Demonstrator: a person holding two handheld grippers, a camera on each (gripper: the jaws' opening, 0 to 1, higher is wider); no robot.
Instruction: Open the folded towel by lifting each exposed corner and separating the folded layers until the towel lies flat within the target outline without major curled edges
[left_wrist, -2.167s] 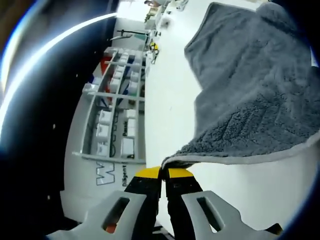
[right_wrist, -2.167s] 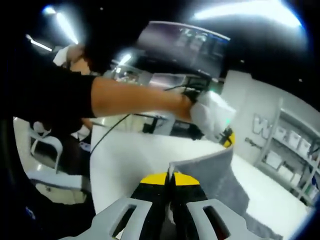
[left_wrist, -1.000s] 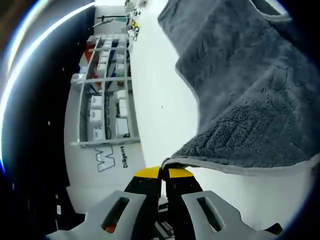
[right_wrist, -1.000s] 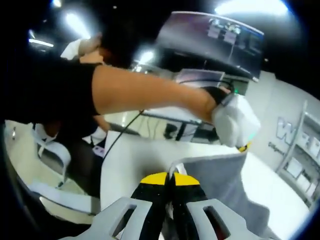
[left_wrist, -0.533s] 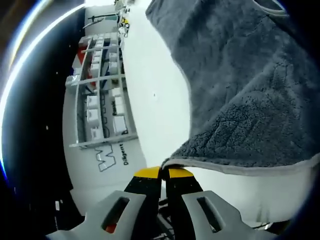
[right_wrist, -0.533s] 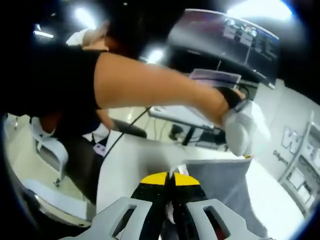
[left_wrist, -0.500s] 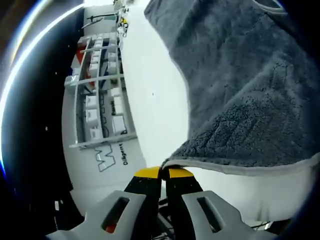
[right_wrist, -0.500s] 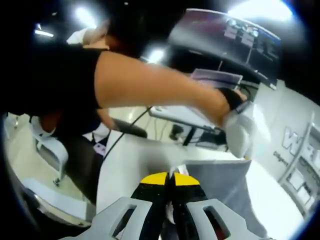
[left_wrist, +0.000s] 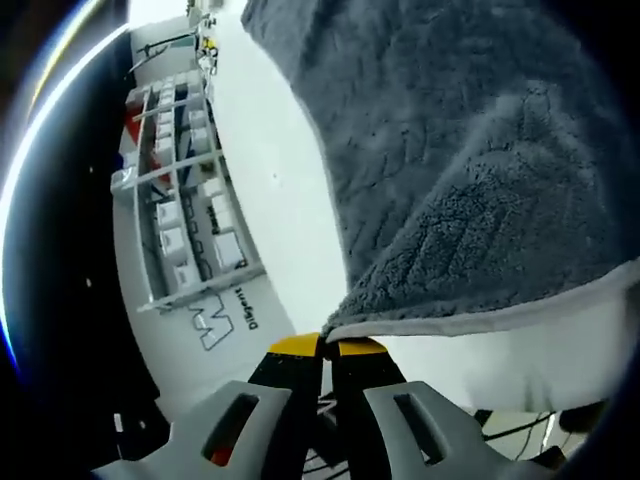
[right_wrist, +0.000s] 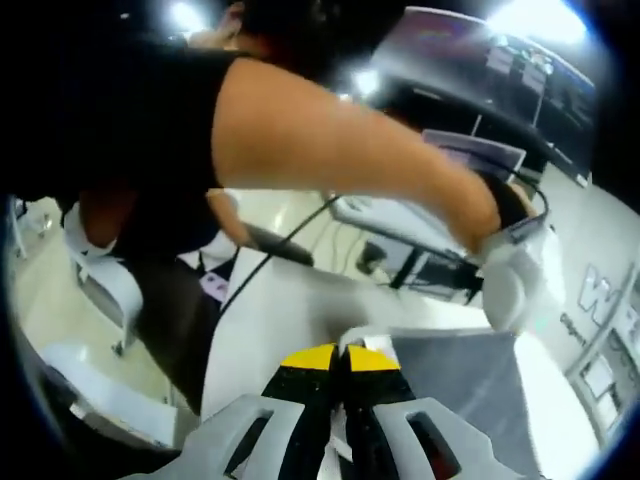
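In the left gripper view, the left gripper (left_wrist: 328, 345) has its jaws clamped on a corner of the fluffy grey towel (left_wrist: 470, 180), lifted over the white tabletop (left_wrist: 290, 200). In the right gripper view, the right gripper (right_wrist: 341, 355) pinches another corner. Keep both grips tight, pull apart evenly, then lower it flat.

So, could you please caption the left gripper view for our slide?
Left gripper pinching a corner of the grey terry towel, lifted over the white table.
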